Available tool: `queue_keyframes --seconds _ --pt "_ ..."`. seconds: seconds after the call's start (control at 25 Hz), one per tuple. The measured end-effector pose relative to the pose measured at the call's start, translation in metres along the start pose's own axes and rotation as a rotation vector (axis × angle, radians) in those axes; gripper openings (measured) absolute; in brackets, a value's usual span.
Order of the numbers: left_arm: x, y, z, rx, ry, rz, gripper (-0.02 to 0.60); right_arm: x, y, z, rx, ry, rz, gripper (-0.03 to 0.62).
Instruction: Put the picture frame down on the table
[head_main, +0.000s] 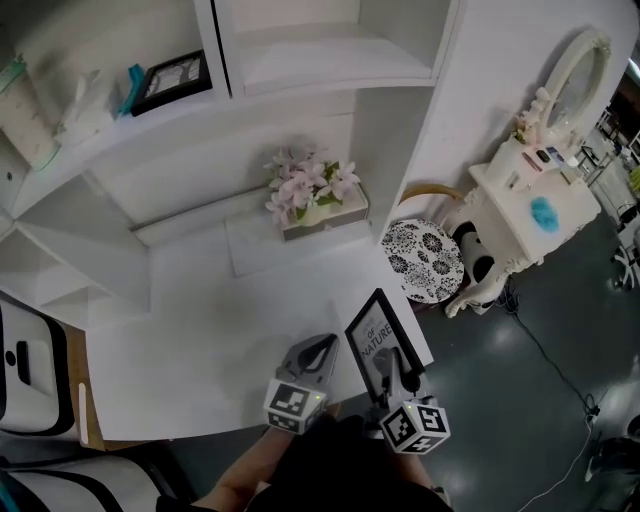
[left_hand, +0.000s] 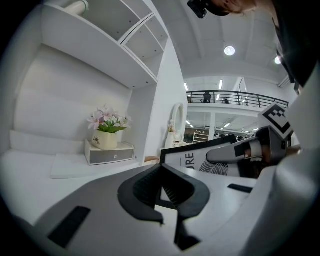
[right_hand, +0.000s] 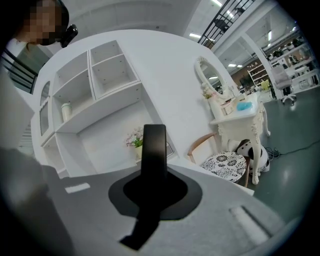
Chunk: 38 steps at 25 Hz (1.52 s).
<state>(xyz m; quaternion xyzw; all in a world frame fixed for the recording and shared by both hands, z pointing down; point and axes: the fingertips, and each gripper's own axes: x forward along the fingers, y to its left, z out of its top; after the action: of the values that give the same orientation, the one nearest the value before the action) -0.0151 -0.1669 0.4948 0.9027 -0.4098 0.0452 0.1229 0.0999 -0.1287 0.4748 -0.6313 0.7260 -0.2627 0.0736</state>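
**Black rectangular picture frame (head_main: 372, 335) pinched on edge at the near right corner of the white table (head_main: 220, 340)**

In the head view the frame sits at about 5 o'clock from the middle of the scene, over the table's near right corner. The right tool (head_main: 393, 362) has its jaws pressed onto the frame's lower end. In the right gripper view the frame shows edge-on as a thin black bar standing between the jaws.

The frame's long axis rises from the tool toward 12 o'clock in that view. In the head view it runs from 5 o'clock at the tool up toward 11 o'clock. The white printed face, with dark lettering and a leaf drawing, is turned toward 9 o'clock, at the left tool (head_main: 322, 345). Whether the lower edge touches the table cannot be told, as the tool covers it.

The left tool lies just beside the frame, at its 9 o'clock, with its jaws pressed together on nothing and its tips pointing toward 12 o'clock.

Well apart, at about 11 o'clock from the frame, pink flowers in a cream pot (head_main: 312, 188) stand on a grey drawer box (head_main: 330, 220) at the back of the table.
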Motion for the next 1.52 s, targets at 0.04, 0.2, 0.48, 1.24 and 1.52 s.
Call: queue_keyframes --seconds 0.04,0.2,0.48,1.24,1.52 --pt "-0.001 0.001 0.000 -0.001 -0.002 0.005 0.012 0.001 0.001 0.000 0.003 0.003 0.007 0.014" --pt "-0.007 0.004 -0.001 -0.009 -0.008 0.030 0.012 0.001 0.006 -0.002 0.011 0.023 0.029 0.014" --pt "-0.010 0.000 -0.004 -0.032 -0.006 0.051 0.012 -0.003 0.001 -0.002 0.056 0.054 0.038 0.014" --pt "0.031 -0.033 -0.013 -0.065 0.057 0.067 0.012 0.007 -0.049 0.027 0.196 0.064 0.081 0.014" --pt "0.044 -0.040 -0.027 -0.064 0.105 0.055 0.011 0.012 -0.079 0.021 0.382 0.072 0.079 0.014"
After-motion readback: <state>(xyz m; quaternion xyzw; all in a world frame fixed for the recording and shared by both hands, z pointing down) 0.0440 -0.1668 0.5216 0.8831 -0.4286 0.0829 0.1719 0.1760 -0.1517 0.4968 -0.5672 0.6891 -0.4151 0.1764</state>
